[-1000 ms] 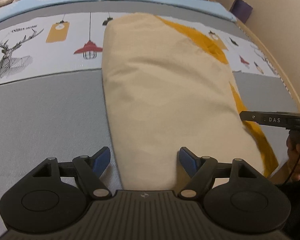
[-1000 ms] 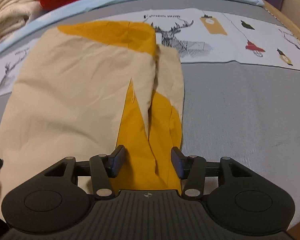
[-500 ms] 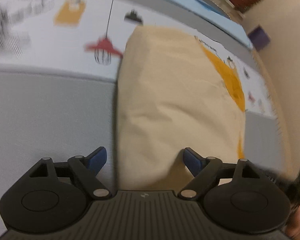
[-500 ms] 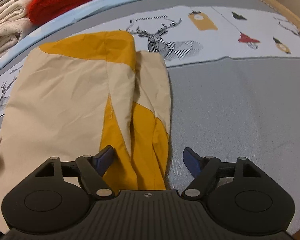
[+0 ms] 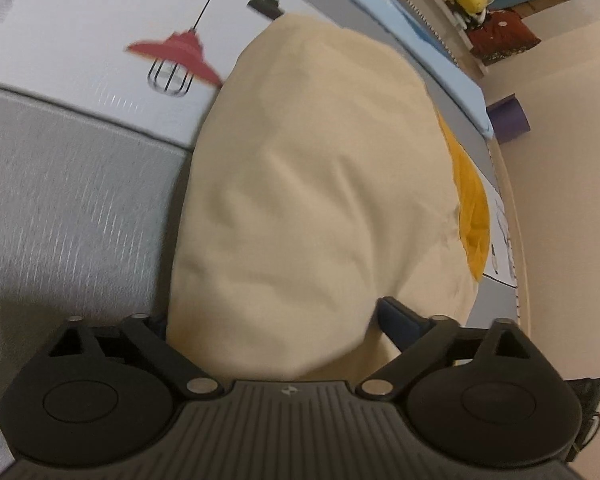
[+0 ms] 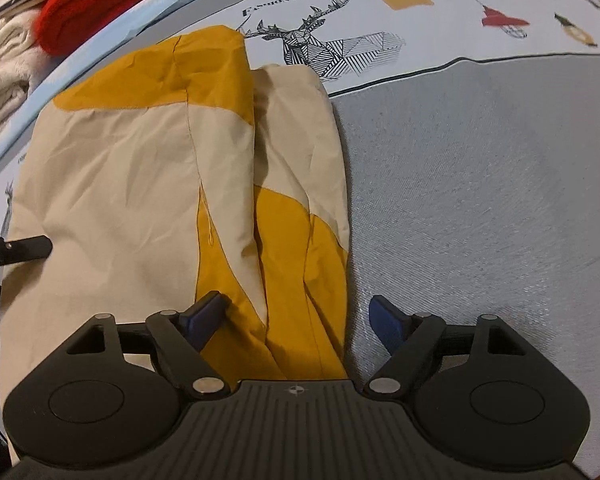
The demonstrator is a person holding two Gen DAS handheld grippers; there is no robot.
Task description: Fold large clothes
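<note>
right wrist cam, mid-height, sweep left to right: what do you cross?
Other gripper's finger → beige panel of the garment → mustard strip → folded beige-and-mustard sleeve → bare grey bedspread.

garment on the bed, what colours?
Cream with mustard-yellow panels; the garment shows best in the right wrist view.

The left claw (image 5: 272, 316) has dropped over the garment's (image 5: 320, 200) near edge; the right claw (image 6: 296, 316), after widening, is closing.
</note>
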